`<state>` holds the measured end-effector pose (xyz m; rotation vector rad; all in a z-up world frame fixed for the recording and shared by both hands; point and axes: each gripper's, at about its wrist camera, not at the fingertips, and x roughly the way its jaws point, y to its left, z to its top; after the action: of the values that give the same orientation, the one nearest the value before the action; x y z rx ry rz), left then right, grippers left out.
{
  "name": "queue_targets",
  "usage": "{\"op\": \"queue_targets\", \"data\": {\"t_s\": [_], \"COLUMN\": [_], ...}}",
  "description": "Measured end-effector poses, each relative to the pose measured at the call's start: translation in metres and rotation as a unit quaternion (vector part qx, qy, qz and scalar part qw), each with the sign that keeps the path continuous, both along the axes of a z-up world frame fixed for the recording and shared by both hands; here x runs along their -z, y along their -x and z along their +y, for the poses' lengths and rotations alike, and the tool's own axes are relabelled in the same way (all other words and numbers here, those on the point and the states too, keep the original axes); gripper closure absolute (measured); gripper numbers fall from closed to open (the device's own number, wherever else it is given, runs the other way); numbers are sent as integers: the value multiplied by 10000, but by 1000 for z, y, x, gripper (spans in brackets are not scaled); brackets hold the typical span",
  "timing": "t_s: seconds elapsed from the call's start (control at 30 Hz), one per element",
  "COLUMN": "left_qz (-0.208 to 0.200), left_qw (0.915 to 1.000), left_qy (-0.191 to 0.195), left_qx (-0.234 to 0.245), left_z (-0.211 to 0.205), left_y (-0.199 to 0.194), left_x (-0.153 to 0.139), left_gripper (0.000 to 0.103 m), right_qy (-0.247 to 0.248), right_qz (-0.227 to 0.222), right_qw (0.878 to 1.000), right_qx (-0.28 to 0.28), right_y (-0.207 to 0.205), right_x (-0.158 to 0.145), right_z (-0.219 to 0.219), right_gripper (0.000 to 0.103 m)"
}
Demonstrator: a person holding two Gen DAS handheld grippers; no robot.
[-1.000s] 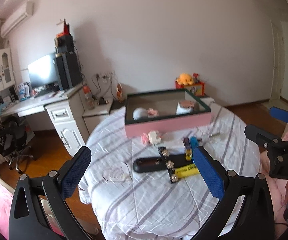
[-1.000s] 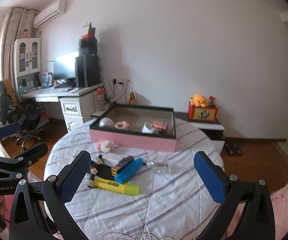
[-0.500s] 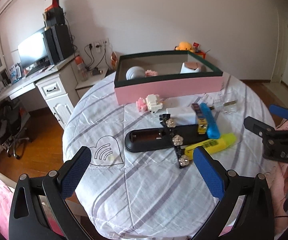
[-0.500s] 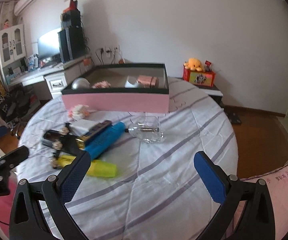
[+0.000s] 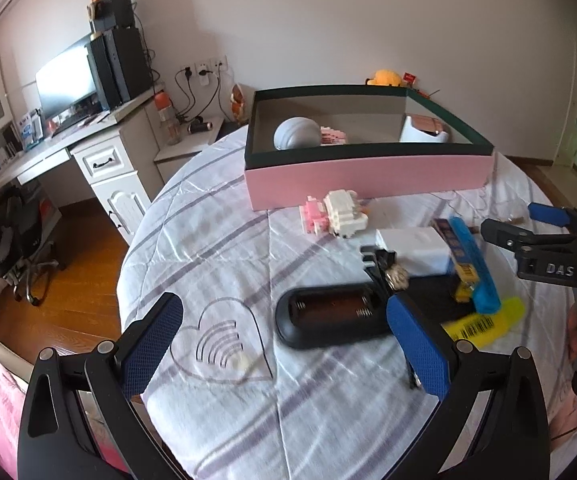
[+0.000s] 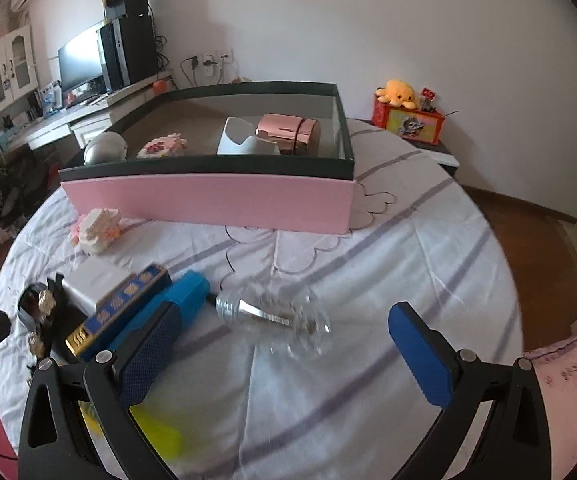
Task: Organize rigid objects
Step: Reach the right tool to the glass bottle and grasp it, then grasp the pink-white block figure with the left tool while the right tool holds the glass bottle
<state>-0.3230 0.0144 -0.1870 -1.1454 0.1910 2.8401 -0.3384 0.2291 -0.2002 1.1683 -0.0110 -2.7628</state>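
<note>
Two wide-set blue pads are framing the left wrist view, where the left gripper (image 5: 284,344) is hanging released over the striped tablecloth (image 5: 216,240) of the round table, gripping nothing. Just ahead of it a black remote with its battery bay showing (image 5: 332,316) is lying face down, with a black clip studded with shiny beads (image 5: 388,272) resting across its far end. Beyond that a white power adapter (image 5: 412,248) is sitting beside a blue case (image 5: 474,268), and a yellow highlighter (image 5: 488,320) is poking out from under the case. A pink-and-white brick toy (image 5: 336,216) is standing just in front of the pink box with the dark green rim (image 5: 368,176), which is holding a grey ball (image 5: 294,138) and a white holder (image 5: 422,134). The right gripper (image 5: 528,224) is showing at the right edge — released too. From the right wrist view, the right gripper (image 6: 284,344) is hovering with its pads spread wide over a clear glass bottle (image 6: 276,316) lying on its side on the cloth, touching neither pad. Left of the bottle a blue case (image 6: 160,312) and a patterned blue-and-gold bar (image 6: 120,308) are lying side by side, the white adapter (image 6: 92,280) behind them. Inside the pink box (image 6: 208,200) a rose-gold canister (image 6: 288,132) is resting against the white holder (image 6: 244,140) — a pink brick piece (image 6: 162,146) is sitting further left.
</note>
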Motion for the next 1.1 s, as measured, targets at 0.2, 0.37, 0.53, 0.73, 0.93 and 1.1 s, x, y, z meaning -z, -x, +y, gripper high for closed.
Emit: {"op": "queue_targets", "data": {"t_s": [0.2, 0.37, 0.53, 0.73, 0.93, 1.1], "left_qz": [-165, -447, -794, -1038, -939, -772], "left_qw": [9997, 9979, 9950, 9927, 9952, 9965], "left_qy": [-172, -445, -577, -614, -281, -191], "left_qx": [60, 145, 174, -6, -29, 270], "left_z": [4, 13, 21, 20, 30, 38], "left_y": [28, 62, 92, 113, 117, 110], "left_x": [1, 5, 17, 32, 41, 36], "left_gripper": [0, 0, 0, 1, 9, 42], "right_qy": [330, 458, 499, 415, 435, 420], "right_qz": [-208, -220, -270, -280, -286, -282], "right_qw": [9989, 9983, 9980, 9984, 9983, 9983], "right_qx": [-246, -273, -281, -278, -276, -276], "right_y": [4, 5, 8, 11, 12, 11], "right_x": [10, 12, 14, 14, 14, 14], "right_z": [8, 11, 11, 9, 10, 10], "right_gripper": [45, 46, 46, 46, 46, 46]}}
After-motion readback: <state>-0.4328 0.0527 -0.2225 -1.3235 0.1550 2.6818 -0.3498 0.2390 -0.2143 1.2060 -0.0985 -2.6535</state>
